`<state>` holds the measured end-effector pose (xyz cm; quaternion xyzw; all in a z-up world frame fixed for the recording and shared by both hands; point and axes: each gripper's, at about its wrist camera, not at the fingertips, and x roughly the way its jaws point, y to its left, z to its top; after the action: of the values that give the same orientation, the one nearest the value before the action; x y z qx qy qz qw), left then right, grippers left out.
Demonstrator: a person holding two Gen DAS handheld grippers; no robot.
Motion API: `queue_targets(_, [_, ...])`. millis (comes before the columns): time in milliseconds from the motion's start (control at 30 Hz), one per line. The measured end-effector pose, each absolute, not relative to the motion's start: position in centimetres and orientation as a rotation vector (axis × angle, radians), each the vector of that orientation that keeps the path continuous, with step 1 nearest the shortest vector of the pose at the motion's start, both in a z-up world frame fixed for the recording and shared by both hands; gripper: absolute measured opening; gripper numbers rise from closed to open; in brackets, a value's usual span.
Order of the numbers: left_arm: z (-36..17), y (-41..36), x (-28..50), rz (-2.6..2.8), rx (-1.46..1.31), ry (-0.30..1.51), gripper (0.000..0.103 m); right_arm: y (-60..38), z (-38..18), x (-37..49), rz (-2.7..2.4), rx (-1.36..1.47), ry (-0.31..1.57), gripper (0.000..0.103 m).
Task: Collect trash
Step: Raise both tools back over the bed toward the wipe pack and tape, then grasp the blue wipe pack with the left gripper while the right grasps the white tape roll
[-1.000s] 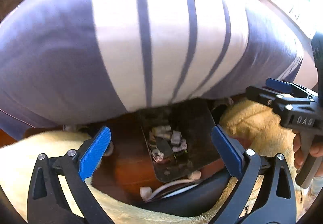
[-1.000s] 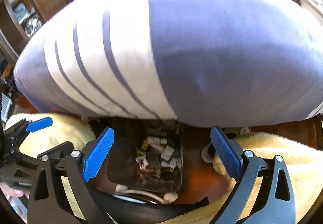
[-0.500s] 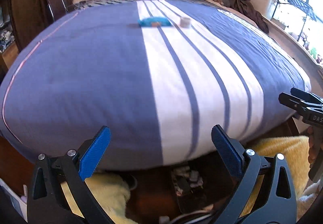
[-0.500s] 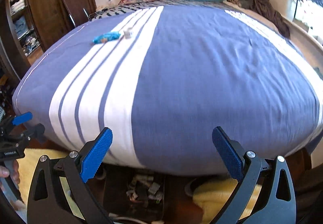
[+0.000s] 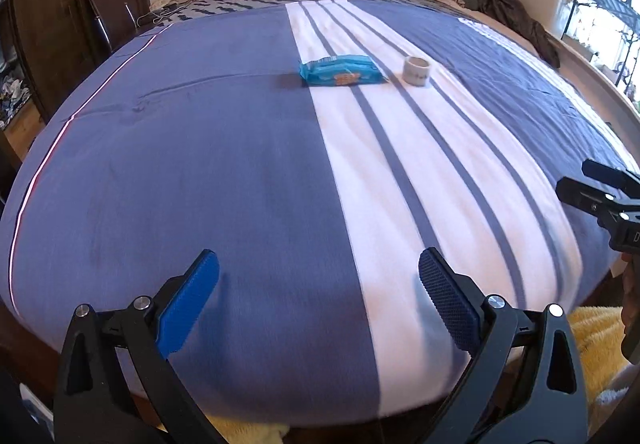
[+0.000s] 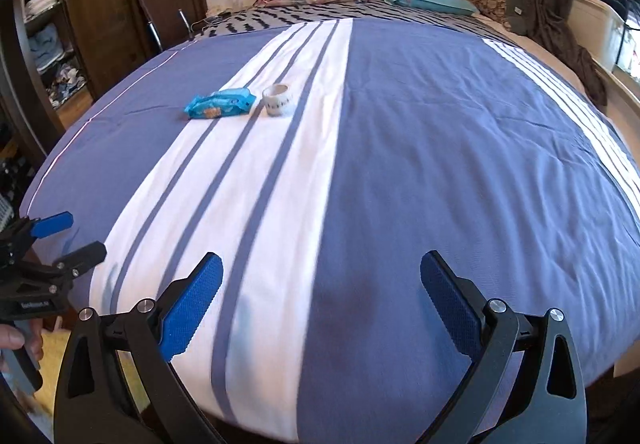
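Bare bedspread (image 5: 240, 164) lies open up to the wrapper (image 5: 342, 71).

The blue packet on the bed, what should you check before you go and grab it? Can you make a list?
1. Blue packet in plain sight on the bedspread: ok.
2. Left gripper open and empty: ok.
3. Right gripper open and empty: ok.
4. Nothing lying on the cover between grippers and packet: ok.
5. Small white cup apart from the packet, so it won't be knocked: cannot tell; they sit close together.
6. Somewhere to put the trash: cannot tell, no bin in view.
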<state>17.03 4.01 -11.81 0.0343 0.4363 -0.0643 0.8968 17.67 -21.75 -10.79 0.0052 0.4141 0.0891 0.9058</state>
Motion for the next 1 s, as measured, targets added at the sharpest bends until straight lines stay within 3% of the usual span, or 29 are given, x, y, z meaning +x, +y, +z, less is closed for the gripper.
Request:
queue_targets(500, [-12.4,3.1,27.1,-0.136,0.094,0.937,0.095,-16.3,-12.1,31.7,0.209,0.008,0.896,0.096])
queue_targets(567, [-12.5,3.0,27.8,-0.142,0.083,0.939,0.095,-15.9,-12.5,33.0,0.219,0.025,0.909,0.081])
queue_targets(800, [-12.6,2.6,30.1,-0.157,0.056,0.939,0.095,-15.1,-12.7,35.4,0.230,0.044,0.908,0.059])
queue_targets(867, [-12.5,2.3,30.8,-0.157,0.053,0.936,0.095,-14.9,-12.7,35.9,0.234,0.029,0.909,0.037])
queue_targets(1000, [-12.4,1.3,32.7,-0.152,0.037,0.932,0.095,-15.1,-12.0,35.6,0.226,-0.020,0.883,0.034])
